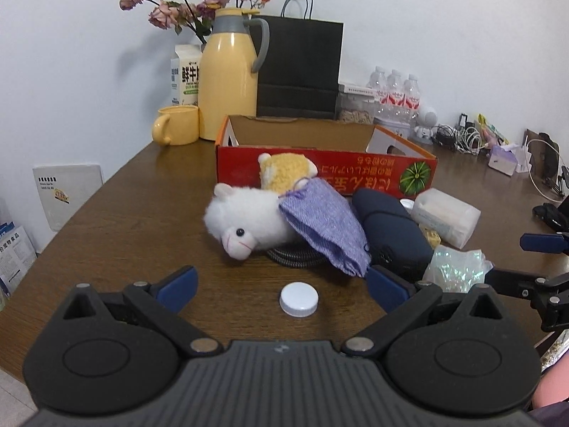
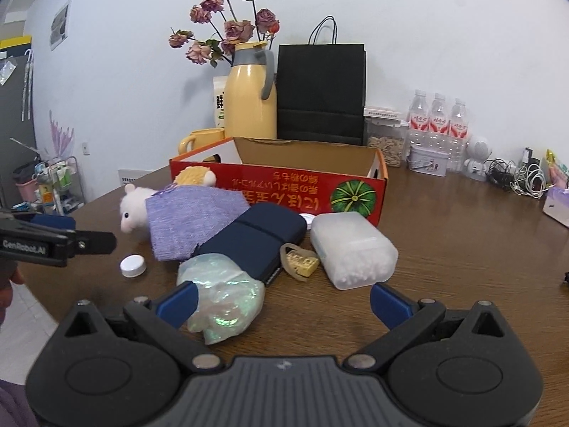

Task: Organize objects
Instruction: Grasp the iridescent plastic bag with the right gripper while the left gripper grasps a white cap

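While spread wide over the dark brown wooden table (image 1: 149, 192), left gripper (image 1: 281, 286) frames a small white round cap (image 1: 298, 299). Right gripper (image 2: 282, 300), likewise released, hovers near an iridescent crinkled plastic bag (image 2: 222, 295). Farther: open red cardboard box (image 1: 320, 167) and, against the white wall (image 1: 444, 28), a yellow thermos jug (image 1: 229, 78).

A plain white wall (image 2: 426, 35) is seen behind the dark wooden table (image 2: 462, 249); pale floor (image 2: 25, 313) is glimpsed left of the table.
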The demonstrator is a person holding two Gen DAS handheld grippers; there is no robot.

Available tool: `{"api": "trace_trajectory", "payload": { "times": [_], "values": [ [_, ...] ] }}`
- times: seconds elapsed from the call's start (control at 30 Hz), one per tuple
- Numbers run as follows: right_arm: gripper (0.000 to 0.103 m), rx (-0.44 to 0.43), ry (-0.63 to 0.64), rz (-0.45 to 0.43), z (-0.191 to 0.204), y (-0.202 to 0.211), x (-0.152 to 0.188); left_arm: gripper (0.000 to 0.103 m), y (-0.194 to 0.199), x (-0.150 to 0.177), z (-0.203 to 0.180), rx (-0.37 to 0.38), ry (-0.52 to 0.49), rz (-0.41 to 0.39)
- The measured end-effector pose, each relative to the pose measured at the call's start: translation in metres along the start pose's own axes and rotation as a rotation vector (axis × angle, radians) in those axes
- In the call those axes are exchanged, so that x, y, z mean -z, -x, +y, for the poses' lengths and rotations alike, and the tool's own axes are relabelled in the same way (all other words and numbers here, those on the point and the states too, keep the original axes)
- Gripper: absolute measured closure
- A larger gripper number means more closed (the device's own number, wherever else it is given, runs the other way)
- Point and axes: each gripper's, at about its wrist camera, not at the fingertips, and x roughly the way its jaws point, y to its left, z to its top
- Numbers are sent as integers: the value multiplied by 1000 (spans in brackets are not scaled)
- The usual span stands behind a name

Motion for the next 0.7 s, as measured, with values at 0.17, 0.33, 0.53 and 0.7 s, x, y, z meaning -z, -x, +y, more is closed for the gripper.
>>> {"api": "trace_trajectory", "payload": {
  "times": [0.17,0.33,0.53,0.7],
  "values": [
    [0,-13,-13,27,0,-8,4,0,-10,5,-1,-2,5,36],
    [0,-62,-9,50,7,-20,5,0,-17,8,-1,6,12,62],
    [15,-132,5,53,18,-35,4,0,-21,11,-2,6,5,77],
    [38,-162,9,61,22,-41,6,0,-25,12,0,4,10,87]
  ]
}}
